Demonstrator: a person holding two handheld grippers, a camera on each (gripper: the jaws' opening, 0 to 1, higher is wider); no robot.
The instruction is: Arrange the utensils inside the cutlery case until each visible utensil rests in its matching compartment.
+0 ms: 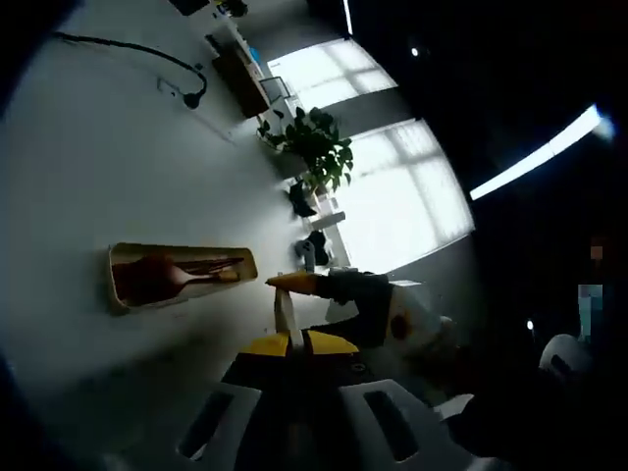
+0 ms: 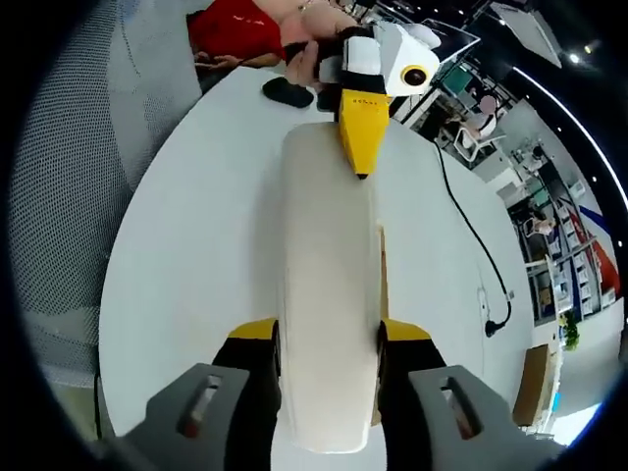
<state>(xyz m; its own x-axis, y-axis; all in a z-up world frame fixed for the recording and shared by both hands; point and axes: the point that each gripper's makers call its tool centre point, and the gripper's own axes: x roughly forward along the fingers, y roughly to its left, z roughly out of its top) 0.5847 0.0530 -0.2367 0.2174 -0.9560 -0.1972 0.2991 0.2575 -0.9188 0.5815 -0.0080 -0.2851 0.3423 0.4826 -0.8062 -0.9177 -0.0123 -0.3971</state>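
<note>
Right tool [image 2: 329, 345] clamped across long cream plastic cutlery-case lid [image 2: 329, 285], held above white round table [image 2: 196, 245], uncovering case. Left tool [image 1: 289, 343] pinching lid's far end [image 1: 285, 312]. Open cream case [image 1: 182, 277] with brown wooden utensils [image 1: 177, 275] resting on table beyond.

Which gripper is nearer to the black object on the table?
Left. The left gripper sits beside the black object, at the cream piece's far end; the right gripper clamps its near end.

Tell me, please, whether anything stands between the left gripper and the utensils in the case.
Yes: the left gripper is shut on a pale flat piece, and the right gripper sits at the near end of the cutlery case.
</note>
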